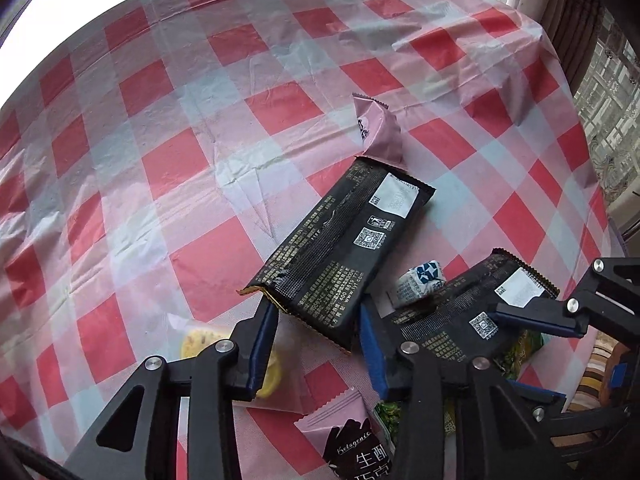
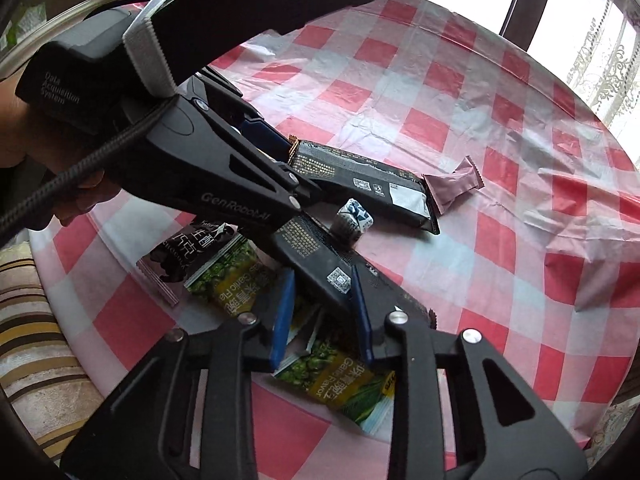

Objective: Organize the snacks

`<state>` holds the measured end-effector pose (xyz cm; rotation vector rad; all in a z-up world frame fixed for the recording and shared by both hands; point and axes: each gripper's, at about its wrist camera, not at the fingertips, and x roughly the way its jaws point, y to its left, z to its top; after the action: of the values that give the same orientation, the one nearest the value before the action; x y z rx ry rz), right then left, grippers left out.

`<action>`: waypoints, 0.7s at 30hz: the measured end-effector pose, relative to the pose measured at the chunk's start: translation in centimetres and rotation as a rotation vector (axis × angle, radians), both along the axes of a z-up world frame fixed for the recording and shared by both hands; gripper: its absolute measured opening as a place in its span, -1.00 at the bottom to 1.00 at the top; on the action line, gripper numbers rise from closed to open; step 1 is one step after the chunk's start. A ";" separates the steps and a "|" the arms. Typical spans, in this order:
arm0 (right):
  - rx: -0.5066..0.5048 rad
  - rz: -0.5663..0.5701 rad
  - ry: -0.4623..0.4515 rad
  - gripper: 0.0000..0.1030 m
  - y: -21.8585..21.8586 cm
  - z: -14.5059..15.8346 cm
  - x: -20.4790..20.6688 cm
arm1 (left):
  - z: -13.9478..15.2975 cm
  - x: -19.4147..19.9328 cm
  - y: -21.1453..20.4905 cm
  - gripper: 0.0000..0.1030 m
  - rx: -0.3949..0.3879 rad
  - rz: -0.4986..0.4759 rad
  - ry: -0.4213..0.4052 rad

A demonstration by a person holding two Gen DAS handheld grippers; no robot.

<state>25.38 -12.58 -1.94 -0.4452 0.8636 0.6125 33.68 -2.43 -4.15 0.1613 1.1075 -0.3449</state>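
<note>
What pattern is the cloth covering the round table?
Red, pink and white checks on the plastic tablecloth, clearest in the left wrist view.

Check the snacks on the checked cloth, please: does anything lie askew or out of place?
Nothing looks spilled. The snacks are only jumbled: the near black packet, held in the right gripper, lies slantwise over the green pea packets, and a small blue-white sweet stands on end beside it.
</note>
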 end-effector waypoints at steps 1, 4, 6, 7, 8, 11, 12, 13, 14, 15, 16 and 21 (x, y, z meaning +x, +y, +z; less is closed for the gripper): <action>0.015 -0.011 0.008 -0.72 -0.3 0.1 0.1 | 0.2 0.0 0.3 -0.25 -0.034 0.010 0.004; 0.021 -0.046 0.009 -0.84 -0.9 0.1 0.4 | 0.5 -0.2 0.8 -0.47 -0.074 0.036 0.007; 0.043 -0.068 0.016 -0.86 -1.5 0.3 0.6 | 0.9 -0.4 1.2 -0.81 -0.089 0.063 0.007; 0.052 -0.082 0.016 -0.87 -1.8 0.4 0.6 | 1.2 -0.6 1.6 -0.83 -0.105 0.078 0.001; 0.058 -0.099 0.015 -0.88 -2.1 0.5 0.7 | 1.4 -0.7 1.7 -0.83 -0.101 0.084 -0.004; 0.076 -0.149 0.034 -0.91 -2.9 0.4 1.1 | 1.4 -1.2 1.4 -0.83 -0.071 0.079 -0.009; 0.090 -0.162 0.041 -0.92 -3.2 0.5 1.2 | 1.4 -1.4 1.5 -0.83 -0.082 0.085 -0.010; 0.111 -0.173 0.052 -0.92 -3.6 0.5 1.3 | 1.5 -1.5 1.6 -0.84 -0.090 0.092 -0.011; 0.131 -0.186 0.063 -0.92 -4.1 0.6 1.4 | 1.5 -1.6 1.7 -0.84 -0.094 0.098 -0.013; 0.146 -0.199 0.069 -0.92 -4.5 0.7 1.4 | 1.5 -1.8 1.8 -0.84 -0.097 0.102 -0.014; 0.163 -0.209 0.076 -0.92 -5.0 0.8 1.4 | 1.6 -2.0 1.9 -0.84 -0.100 0.104 -0.015; 0.202 -0.241 0.092 -0.92 -6.2 0.9 1.3 | 2.3 -3.0 2.3 -0.85 -0.112 0.116 -0.032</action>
<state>26.65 -18.83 -1.05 -0.1275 0.9161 0.4939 30.72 -0.17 -1.88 0.0032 1.0581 -0.2987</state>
